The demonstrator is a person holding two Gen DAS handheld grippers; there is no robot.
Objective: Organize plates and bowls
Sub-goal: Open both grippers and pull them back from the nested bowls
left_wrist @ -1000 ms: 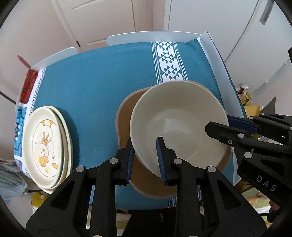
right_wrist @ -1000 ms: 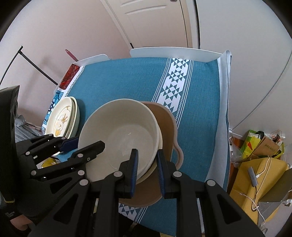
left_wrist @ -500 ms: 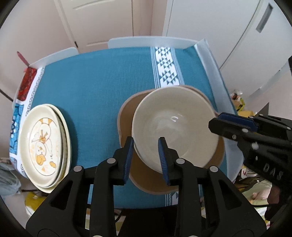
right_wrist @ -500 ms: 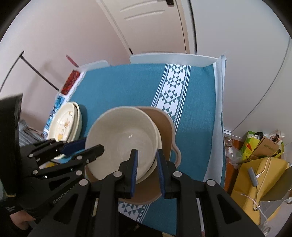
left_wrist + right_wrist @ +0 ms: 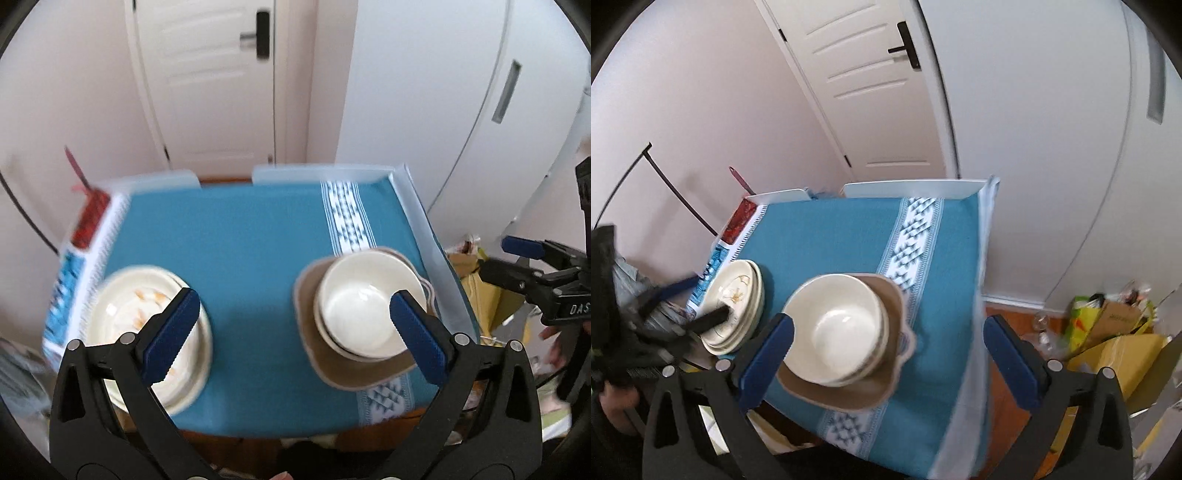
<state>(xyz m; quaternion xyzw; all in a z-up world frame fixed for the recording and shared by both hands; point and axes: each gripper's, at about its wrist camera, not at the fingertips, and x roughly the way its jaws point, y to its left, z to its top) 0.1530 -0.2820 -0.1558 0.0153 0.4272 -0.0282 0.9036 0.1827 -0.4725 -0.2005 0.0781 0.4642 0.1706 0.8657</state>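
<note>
A cream bowl (image 5: 364,306) (image 5: 842,325) sits nested in a second cream bowl, inside a tan square dish (image 5: 351,376) (image 5: 864,395) on the right part of the blue tablecloth. A stack of cream plates (image 5: 144,314) (image 5: 737,295) with an orange print lies at the left edge. My left gripper (image 5: 295,334) (image 5: 703,299) hangs above the table, its jaws opening wide, nothing pressed between them. My right gripper (image 5: 890,360) (image 5: 506,258) is likewise opening wide above and in front of the bowls, holding nothing.
The blue tablecloth (image 5: 240,251) has a white patterned stripe (image 5: 908,243) and ends close to the dish's near side. A red item (image 5: 90,218) lies at the far left edge. A yellow bag and cardboard boxes (image 5: 1108,343) stand on the floor to the right. A white door (image 5: 871,85) is behind.
Both grippers let go of the cream bowl's rim, opened wide and drew up and back from the table. The bowl stays stacked in the tan dish.
</note>
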